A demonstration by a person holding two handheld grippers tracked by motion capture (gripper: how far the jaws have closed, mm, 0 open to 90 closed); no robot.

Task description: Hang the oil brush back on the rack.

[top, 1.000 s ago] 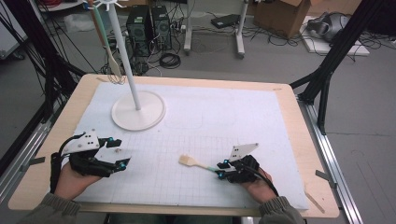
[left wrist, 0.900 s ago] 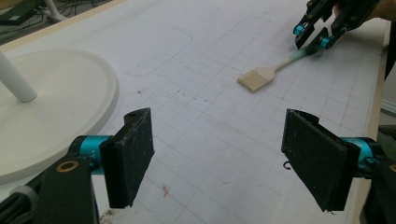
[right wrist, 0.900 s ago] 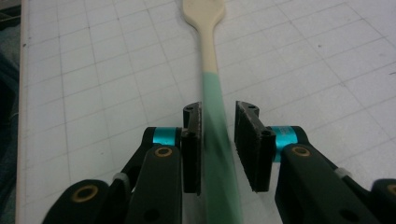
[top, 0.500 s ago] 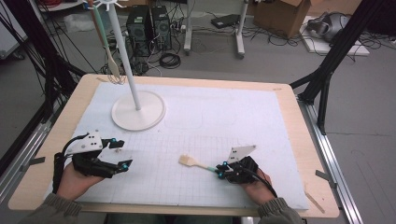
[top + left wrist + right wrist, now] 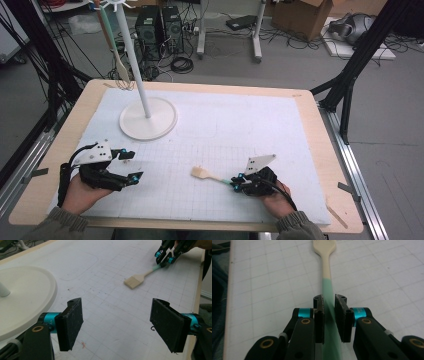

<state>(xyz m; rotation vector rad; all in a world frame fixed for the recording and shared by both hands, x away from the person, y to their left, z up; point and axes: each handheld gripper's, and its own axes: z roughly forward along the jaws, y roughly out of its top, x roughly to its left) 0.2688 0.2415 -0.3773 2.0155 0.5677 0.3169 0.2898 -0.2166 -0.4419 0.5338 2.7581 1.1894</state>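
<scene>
The right tongs are closing on the green handle of the wooden spatula, lying flat on the desk well in front of the white stand, while the left tongs are waiting wide, holding nothing.

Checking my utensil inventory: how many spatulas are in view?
2: one spatula lies on the mat, its green handle between the right gripper fingers; another spatula hangs from the white stand.
</scene>
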